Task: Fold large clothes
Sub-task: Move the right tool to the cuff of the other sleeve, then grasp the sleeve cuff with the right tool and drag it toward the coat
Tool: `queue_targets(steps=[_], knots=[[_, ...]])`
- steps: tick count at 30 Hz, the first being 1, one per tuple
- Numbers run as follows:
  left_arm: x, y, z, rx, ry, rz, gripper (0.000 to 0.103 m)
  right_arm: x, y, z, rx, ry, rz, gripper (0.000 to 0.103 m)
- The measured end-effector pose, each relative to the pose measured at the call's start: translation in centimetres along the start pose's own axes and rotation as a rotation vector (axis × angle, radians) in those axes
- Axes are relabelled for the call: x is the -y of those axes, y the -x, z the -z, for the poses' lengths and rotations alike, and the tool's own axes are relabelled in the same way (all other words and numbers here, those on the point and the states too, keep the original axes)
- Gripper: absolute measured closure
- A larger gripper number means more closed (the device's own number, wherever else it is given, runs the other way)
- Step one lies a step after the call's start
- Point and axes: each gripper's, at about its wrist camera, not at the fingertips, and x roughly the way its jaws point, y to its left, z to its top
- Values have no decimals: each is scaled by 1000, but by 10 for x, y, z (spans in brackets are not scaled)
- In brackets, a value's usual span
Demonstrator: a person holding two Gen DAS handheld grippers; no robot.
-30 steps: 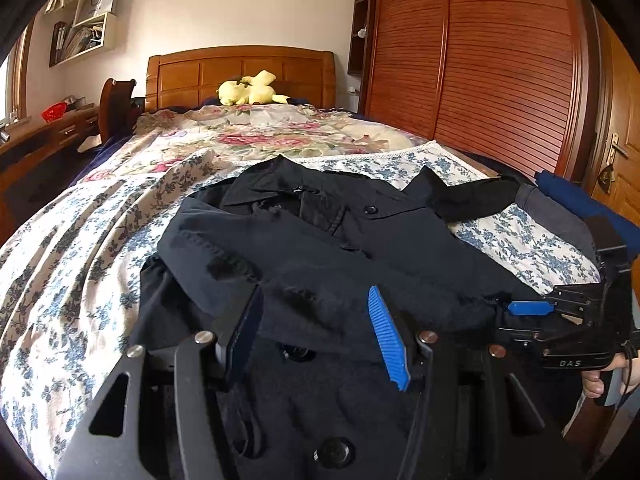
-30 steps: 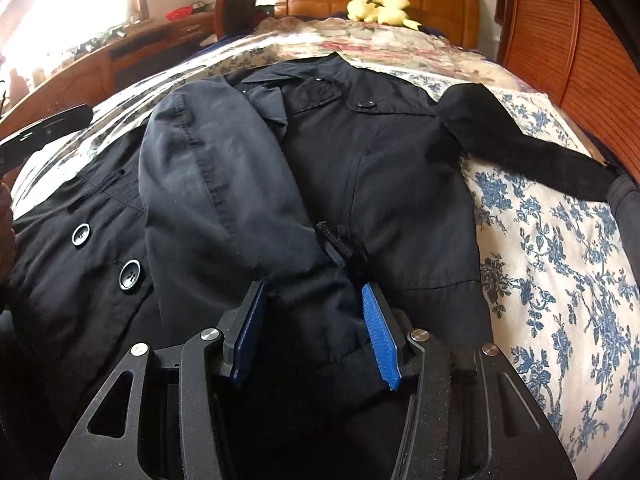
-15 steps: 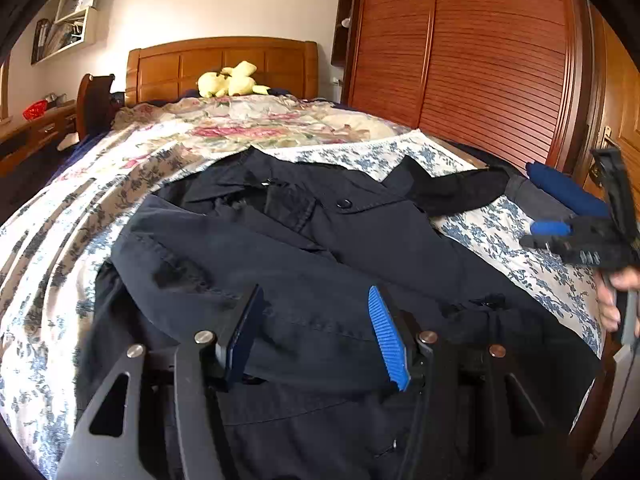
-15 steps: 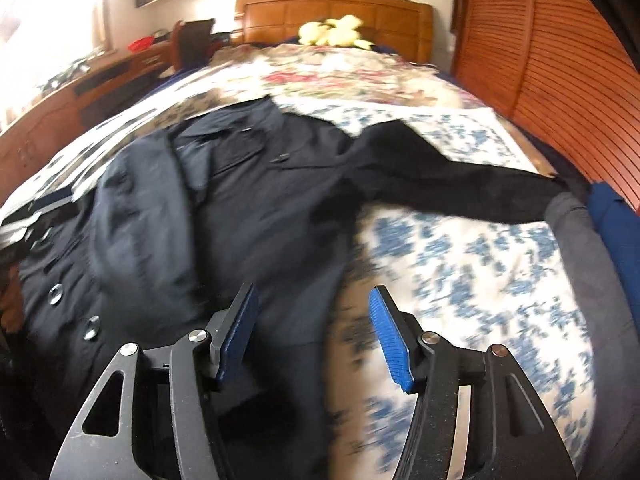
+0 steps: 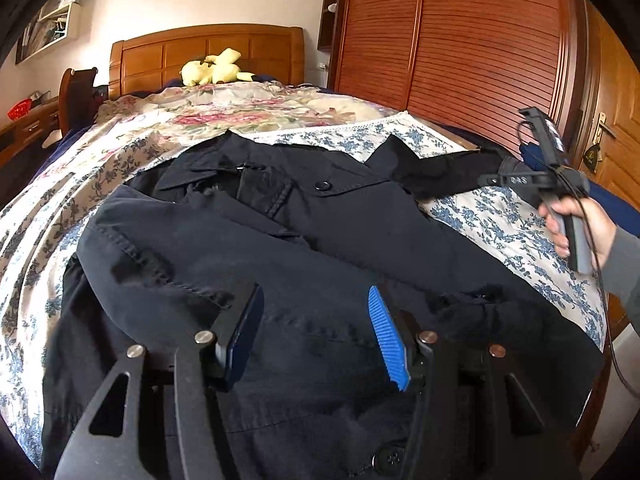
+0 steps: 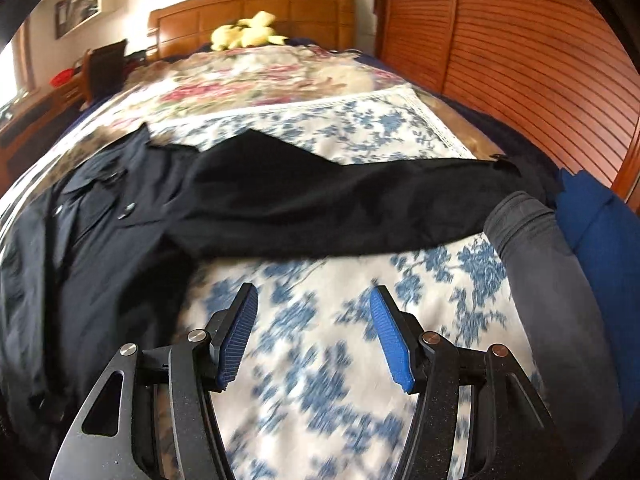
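A large black coat (image 5: 328, 232) lies face up on the bed, its left sleeve folded across the body. Its other sleeve (image 6: 340, 204) stretches out flat to the right over the blue floral sheet. My left gripper (image 5: 316, 320) is open and empty just above the folded sleeve. My right gripper (image 6: 312, 328) is open and empty over the bare sheet, short of the outstretched sleeve. The right gripper also shows in the left wrist view (image 5: 536, 172), held in a hand at the bed's right edge.
Grey (image 6: 540, 264) and blue (image 6: 600, 232) garments lie at the bed's right edge. A wooden wardrobe (image 5: 480, 48) stands close on the right. A yellow plush toy (image 5: 216, 72) sits by the headboard. A desk and chair (image 5: 76, 96) stand at the left.
My right gripper has left the folded sleeve and swung right, now over the sheet near the outstretched sleeve. My left gripper has shifted slightly over the coat.
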Motion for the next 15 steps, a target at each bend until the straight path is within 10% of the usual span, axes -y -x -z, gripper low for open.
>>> queue_targets(steps=[15], knots=[[4, -9, 3, -21, -12, 5, 49, 55, -89, -25, -102, -207, 60, 35]])
